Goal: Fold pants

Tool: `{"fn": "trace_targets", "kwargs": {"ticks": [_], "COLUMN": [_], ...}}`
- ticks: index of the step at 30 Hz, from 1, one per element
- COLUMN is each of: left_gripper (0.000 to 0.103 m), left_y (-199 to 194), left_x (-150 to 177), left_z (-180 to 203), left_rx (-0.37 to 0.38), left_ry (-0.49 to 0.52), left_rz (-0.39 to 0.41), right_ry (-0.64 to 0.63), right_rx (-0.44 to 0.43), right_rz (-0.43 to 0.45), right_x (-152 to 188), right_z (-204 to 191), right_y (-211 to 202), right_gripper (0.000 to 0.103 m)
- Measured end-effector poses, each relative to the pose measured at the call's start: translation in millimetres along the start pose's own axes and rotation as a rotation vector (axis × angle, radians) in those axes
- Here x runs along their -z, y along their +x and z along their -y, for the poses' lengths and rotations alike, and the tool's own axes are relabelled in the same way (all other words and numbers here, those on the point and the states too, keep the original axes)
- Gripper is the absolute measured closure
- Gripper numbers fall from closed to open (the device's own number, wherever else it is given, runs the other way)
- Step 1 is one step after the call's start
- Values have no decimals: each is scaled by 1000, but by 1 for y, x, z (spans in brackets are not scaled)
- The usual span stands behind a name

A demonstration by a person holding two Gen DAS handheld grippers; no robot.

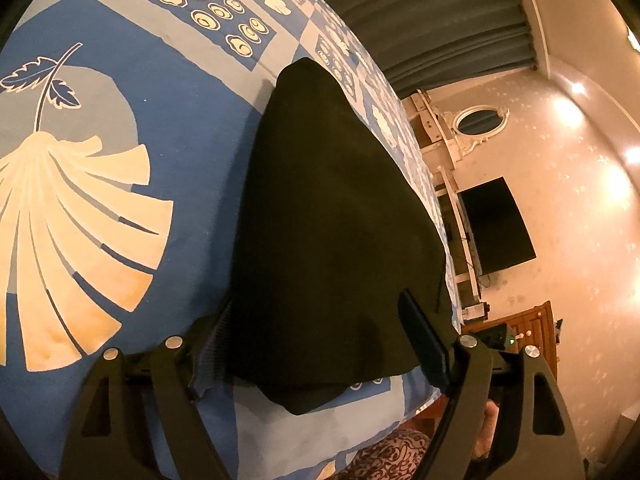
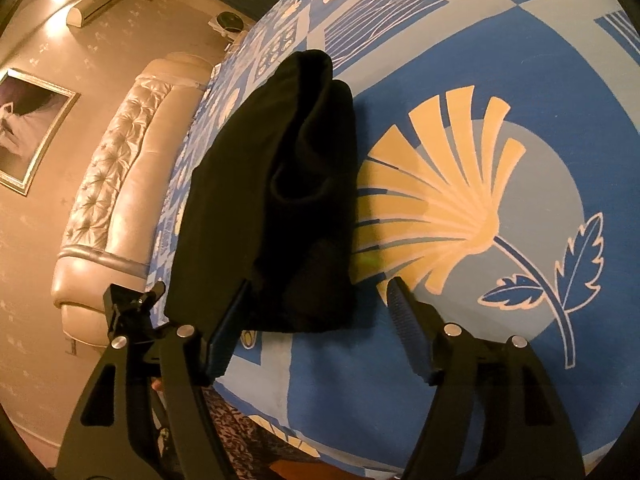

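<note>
Black pants (image 1: 332, 216) lie folded in a narrow stack on a blue patterned bedsheet (image 1: 120, 160), near the bed's edge. In the left wrist view my left gripper (image 1: 320, 320) is open, its two fingers on either side of the pants' near end; the left finger is partly hidden by the cloth. In the right wrist view the pants (image 2: 272, 200) show a rounded fold opening on top. My right gripper (image 2: 320, 308) is open, its left finger against the pants' near corner, its right finger (image 2: 408, 332) over bare sheet (image 2: 520, 100).
The bed edge runs close beside the pants. A tufted cream headboard (image 2: 116, 184) stands at the bed's end. A wall TV (image 1: 496, 224), a wooden cabinet (image 1: 524, 328) and grey curtains (image 1: 440, 12) are beyond the bed.
</note>
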State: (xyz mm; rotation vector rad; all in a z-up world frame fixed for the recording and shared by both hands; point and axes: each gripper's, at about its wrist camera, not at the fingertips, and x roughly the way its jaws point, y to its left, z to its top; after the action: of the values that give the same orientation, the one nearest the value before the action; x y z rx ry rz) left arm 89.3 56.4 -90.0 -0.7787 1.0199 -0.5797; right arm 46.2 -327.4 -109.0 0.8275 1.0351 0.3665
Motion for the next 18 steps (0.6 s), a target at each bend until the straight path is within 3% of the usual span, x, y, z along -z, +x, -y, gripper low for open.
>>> {"fn": "trace_targets", "kwargs": {"ticks": [10, 18], "left_gripper": [25, 19], "left_y": [3, -16], "left_x": [1, 21], "left_z": [6, 28], "left_rx": [-39, -241], "left_ry": [30, 108], "left_rz": [-2, 41], "right_ry": [-41, -146], "right_rx": [109, 362], "right_rz": [10, 63], "right_x": [6, 25], "right_z": [-10, -31], "right_y": [-5, -14], "right_gripper": [28, 21]}}
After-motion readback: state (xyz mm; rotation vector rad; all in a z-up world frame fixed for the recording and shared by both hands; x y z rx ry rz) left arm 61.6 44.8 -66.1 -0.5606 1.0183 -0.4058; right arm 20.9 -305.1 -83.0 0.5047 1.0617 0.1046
